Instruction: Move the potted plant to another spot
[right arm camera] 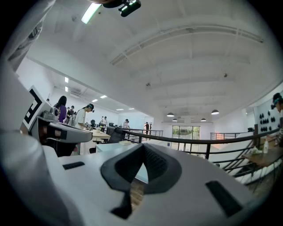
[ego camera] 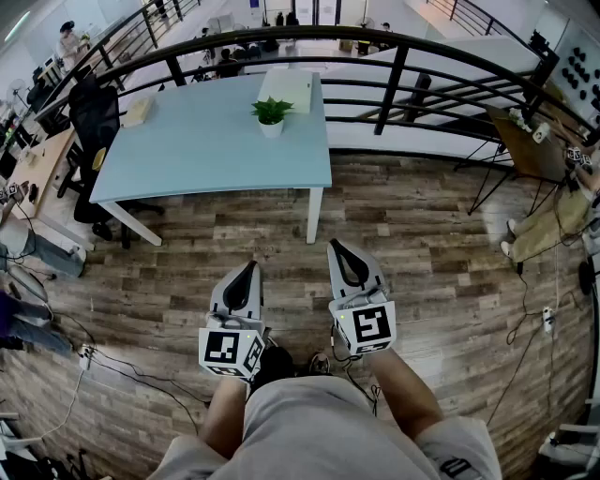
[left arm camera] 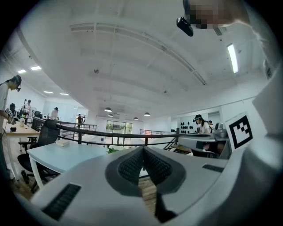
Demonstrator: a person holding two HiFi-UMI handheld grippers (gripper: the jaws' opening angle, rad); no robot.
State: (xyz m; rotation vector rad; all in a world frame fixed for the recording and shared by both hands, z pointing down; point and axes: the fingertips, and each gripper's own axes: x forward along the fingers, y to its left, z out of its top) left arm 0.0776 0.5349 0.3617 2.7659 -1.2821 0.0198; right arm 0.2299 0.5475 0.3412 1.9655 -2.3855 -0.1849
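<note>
You've not yet reached: left hand-held gripper (ego camera: 250,266) and right hand-held gripper (ego camera: 337,247) are both closed on nothing, the plant (ego camera: 271,115) stands well ahead on the tabletop (ego camera: 206,155), so step in and open one

Bright, even indoor light, shadows faint and soft. Ceiling strip light (left arm camera: 233,57) glows at 1 o'clock in left gripper view, another strip light (right arm camera: 90,12) at 11 o'clock in right gripper view. Heavy fisheye: railing (ego camera: 375,42) bows at 12 o'clock in head view. Black vignette round both gripper views. Near foreground soft, background sharp.
</note>
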